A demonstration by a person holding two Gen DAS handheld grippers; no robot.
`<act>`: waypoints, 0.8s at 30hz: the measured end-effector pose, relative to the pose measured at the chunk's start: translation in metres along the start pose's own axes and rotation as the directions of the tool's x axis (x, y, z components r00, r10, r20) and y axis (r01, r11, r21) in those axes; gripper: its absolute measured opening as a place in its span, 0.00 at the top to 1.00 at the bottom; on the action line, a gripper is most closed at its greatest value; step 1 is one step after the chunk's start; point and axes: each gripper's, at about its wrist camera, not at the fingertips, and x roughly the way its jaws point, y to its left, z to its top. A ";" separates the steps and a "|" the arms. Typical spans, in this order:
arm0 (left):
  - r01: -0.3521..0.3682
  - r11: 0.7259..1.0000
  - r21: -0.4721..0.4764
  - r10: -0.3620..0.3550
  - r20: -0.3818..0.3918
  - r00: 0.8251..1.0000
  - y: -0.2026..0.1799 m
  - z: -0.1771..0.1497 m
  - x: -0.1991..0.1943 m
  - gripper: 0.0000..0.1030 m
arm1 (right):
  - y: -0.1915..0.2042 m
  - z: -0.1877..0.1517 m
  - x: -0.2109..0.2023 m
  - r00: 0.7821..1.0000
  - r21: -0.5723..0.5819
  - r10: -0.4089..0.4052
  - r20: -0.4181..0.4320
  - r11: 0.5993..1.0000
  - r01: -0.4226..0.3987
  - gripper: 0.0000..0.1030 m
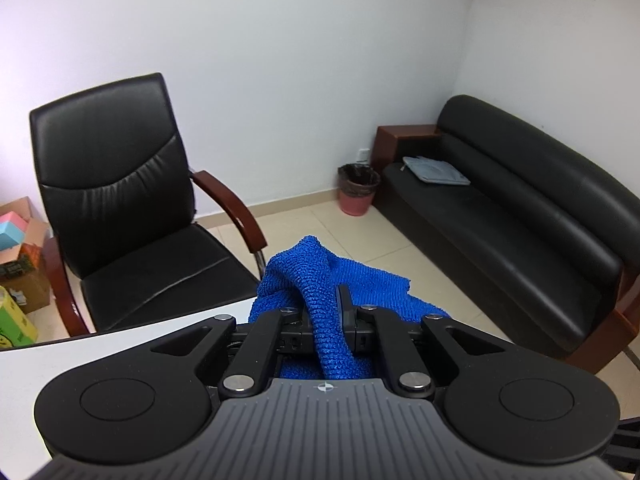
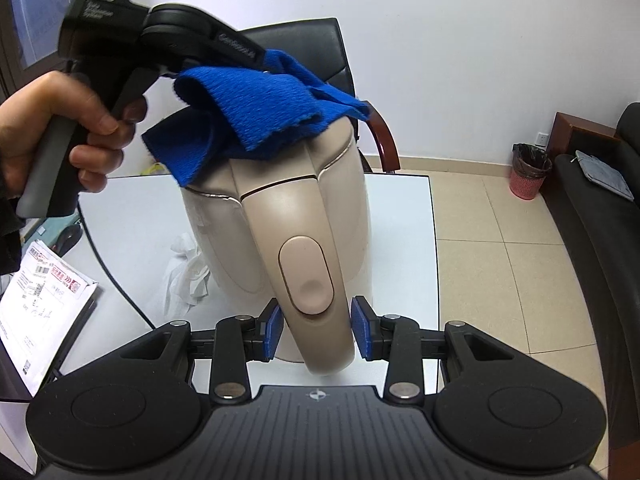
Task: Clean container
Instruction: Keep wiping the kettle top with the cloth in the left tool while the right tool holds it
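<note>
A beige electric kettle (image 2: 280, 208) stands on the white table (image 2: 400, 220). In the right wrist view my right gripper (image 2: 316, 332) has its blue pads (image 2: 273, 332) pressed on both sides of the kettle's handle (image 2: 308, 280). A hand (image 2: 48, 128) holds my left gripper (image 2: 260, 60) above the kettle's lid, shut on a blue knitted cloth (image 2: 256, 112) that drapes over the lid. In the left wrist view the cloth (image 1: 312, 276) is bunched between the closed fingers of the left gripper (image 1: 324, 312) and hides the kettle below.
A crumpled white tissue (image 2: 184, 272), a black cable (image 2: 116, 276) and printed papers (image 2: 40, 300) lie left of the kettle. Beyond the table are a black office chair (image 1: 120, 200), a black sofa (image 1: 520, 220), a red wastebasket (image 1: 358, 192) and cardboard boxes (image 1: 20, 260).
</note>
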 end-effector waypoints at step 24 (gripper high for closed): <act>-0.057 0.997 -0.045 0.059 0.035 0.998 0.004 -0.039 -0.066 0.91 | 0.001 0.002 0.005 1.000 0.002 -0.007 -0.002 1.000 0.007 0.62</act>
